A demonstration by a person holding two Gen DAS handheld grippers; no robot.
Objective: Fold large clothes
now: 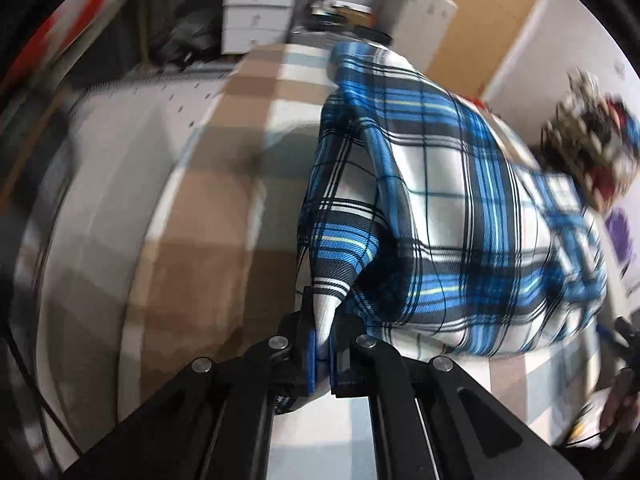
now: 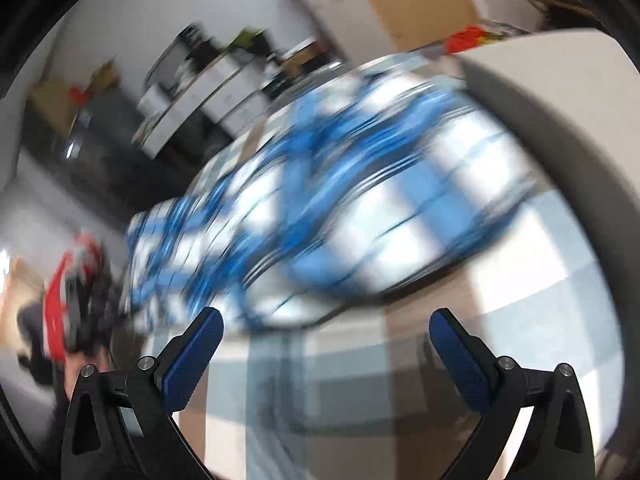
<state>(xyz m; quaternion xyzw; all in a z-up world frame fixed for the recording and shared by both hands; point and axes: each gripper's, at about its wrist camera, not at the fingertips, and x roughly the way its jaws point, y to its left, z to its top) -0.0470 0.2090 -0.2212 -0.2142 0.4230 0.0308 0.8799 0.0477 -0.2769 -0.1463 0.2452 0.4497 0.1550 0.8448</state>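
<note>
Left wrist view shows the left gripper point(image 1: 322, 344) pinched tight on a bunched edge of the plaid shirt point(image 1: 448, 200), a white-and-striped tuck of cloth squeezed between the blue pads point(image 1: 311, 356). From that pinch the shirt rises up and away to the right of the gripper, partly lifted, with a sleeve-like fold hanging just ahead of the fingers and the rest spreading over the checked cover point(image 1: 224, 208) of the bench.

It looks like a light woven fabric, soft and limp: it will sag from wherever it is held, drape rather than keep a crease, and could slip out of a shallow pinch. I would judge seams, a hem corner or a shoulder line the safest places to hold, since doubled cloth gives the pads more to bite.

Right wrist view is badly blurred, but the right gripper point(image 2: 326, 354) clearly stands wide apart with nothing between its fingers. The plaid shirt point(image 2: 320, 208) lies ahead of and above it in that picture, near but not touching, stretching from the left finger's side across to the right, over the checked cover point(image 2: 520, 300).
</note>
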